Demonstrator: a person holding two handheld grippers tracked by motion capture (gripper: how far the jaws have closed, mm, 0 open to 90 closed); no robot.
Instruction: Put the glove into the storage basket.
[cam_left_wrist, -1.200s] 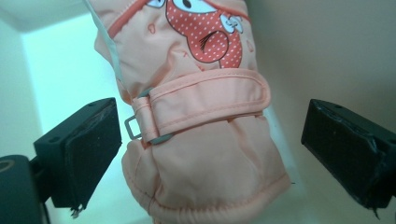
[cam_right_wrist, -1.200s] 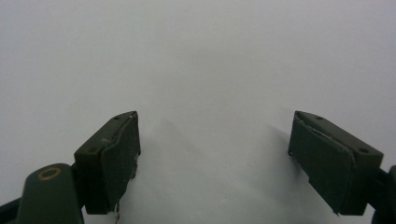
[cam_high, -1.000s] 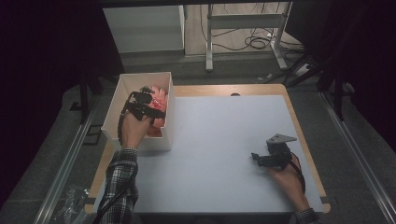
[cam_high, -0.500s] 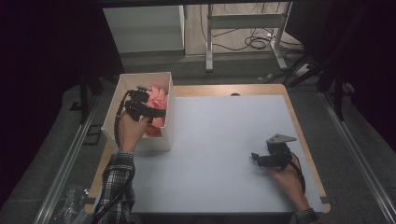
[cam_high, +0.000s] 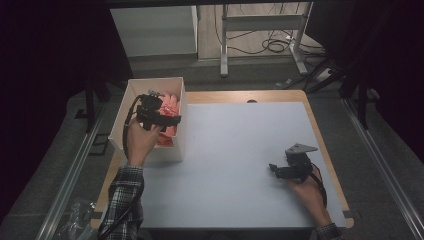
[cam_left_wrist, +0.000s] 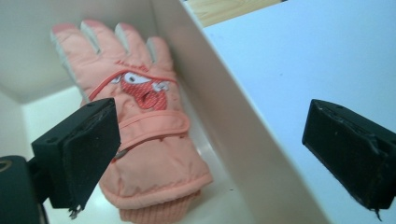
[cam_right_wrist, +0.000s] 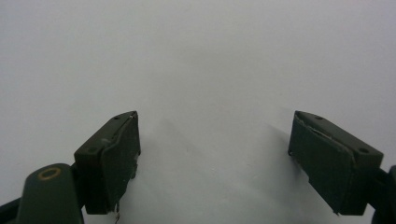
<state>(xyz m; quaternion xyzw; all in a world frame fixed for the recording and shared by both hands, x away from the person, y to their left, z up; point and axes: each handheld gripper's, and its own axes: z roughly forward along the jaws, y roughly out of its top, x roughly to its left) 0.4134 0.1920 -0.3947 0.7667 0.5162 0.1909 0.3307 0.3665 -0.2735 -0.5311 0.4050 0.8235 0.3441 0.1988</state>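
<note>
Your left claw (cam_high: 172, 120) hangs over the white box (cam_high: 177, 145) at the upper left of the frame, jaws spread wide, gripping nothing. A pink glove (cam_left_wrist: 144, 135) lies flat inside the box. Your right claw (cam_high: 272, 168) rests low over the table (cam_high: 240, 150) at the lower right, also spread wide and bare.

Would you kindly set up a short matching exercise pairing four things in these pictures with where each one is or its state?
Things:
1. pink glove
2. white box
3. left tongs
4. right tongs

Places or states:
A. open, low over the bare white tabletop
B. lying flat inside the box
C. open, held above the box
D. standing at the table's left edge

Pairs: 1-B, 2-D, 3-C, 4-A
</note>
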